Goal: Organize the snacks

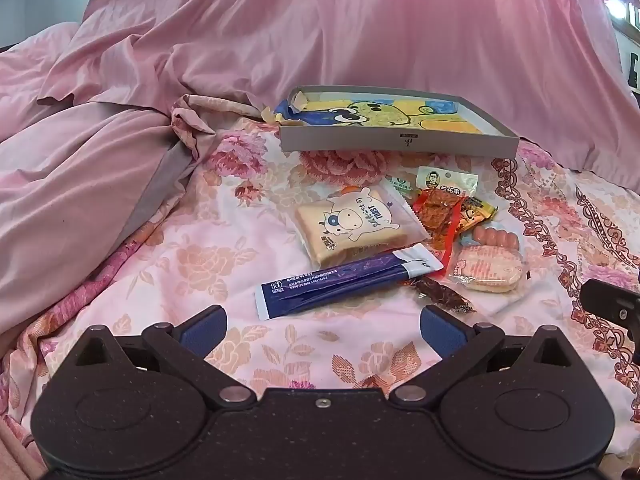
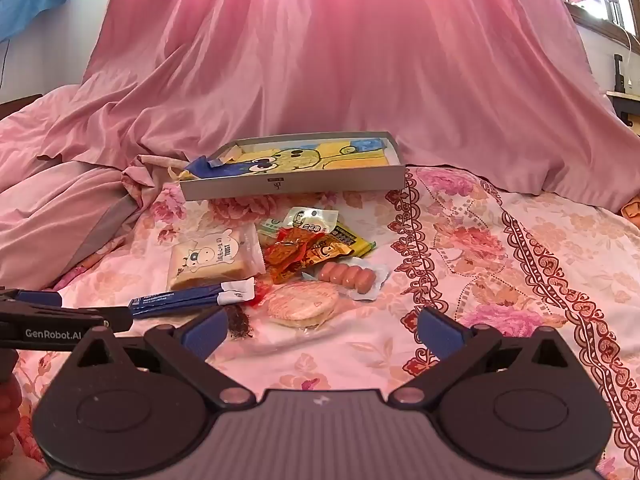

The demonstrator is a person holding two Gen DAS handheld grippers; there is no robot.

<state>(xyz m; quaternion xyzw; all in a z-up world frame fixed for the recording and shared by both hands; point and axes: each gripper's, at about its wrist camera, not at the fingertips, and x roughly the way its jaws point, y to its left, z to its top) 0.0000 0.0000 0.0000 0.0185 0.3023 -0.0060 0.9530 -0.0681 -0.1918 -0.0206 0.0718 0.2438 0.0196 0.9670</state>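
Note:
A pile of snacks lies on the floral bedsheet in front of a shallow grey box (image 1: 394,145) (image 2: 296,187) with a cartoon picture inside. The pile holds a toast packet (image 1: 352,226) (image 2: 214,258), a long blue sachet (image 1: 344,280) (image 2: 188,298), red spicy packets (image 1: 444,216) (image 2: 304,256), small sausages (image 1: 496,237) (image 2: 348,274) and a round rice cracker (image 1: 490,270) (image 2: 302,304). My left gripper (image 1: 322,330) is open and empty, just short of the blue sachet. My right gripper (image 2: 320,330) is open and empty, just short of the rice cracker.
A pink quilt (image 1: 80,184) is heaped at the left and pink fabric (image 2: 340,60) hangs behind the box. The left gripper shows at the left edge of the right wrist view (image 2: 60,320). Bare floral sheet (image 2: 520,280) lies to the right of the pile.

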